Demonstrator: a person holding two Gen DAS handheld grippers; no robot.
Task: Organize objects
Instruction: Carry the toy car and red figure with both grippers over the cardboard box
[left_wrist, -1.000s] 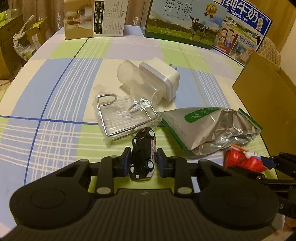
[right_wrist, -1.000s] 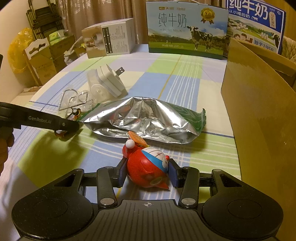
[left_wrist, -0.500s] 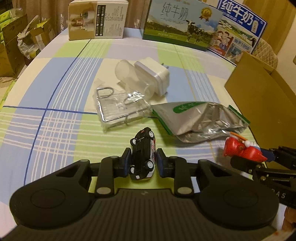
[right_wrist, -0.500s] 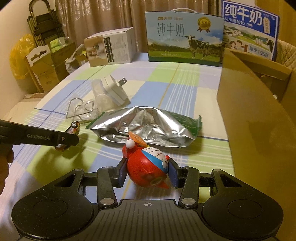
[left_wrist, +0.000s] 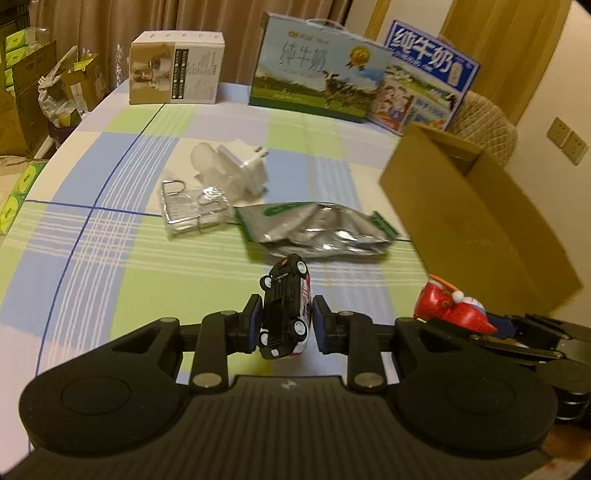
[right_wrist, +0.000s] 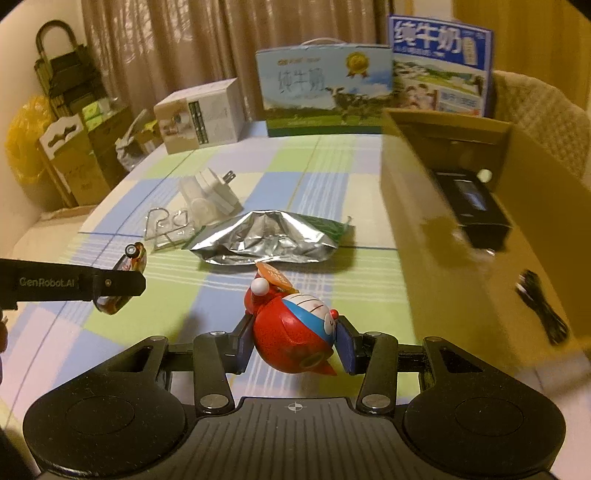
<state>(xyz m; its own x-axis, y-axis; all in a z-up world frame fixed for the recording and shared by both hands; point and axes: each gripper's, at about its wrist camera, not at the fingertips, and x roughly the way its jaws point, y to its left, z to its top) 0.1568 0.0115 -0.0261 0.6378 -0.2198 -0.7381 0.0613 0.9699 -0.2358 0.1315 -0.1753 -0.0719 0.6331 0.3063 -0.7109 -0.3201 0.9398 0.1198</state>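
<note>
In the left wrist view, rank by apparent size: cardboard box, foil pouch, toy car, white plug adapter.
1. cardboard box
2. foil pouch
3 and 4. toy car and white plug adapter look alike; the car sits nearest the camera, so I leave them unranked.

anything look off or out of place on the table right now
The toy car is gripped on its side in the left gripper, wheels facing sideways. The foil pouch lies crumpled on the tablecloth. Nothing looks spilled or broken.
</note>
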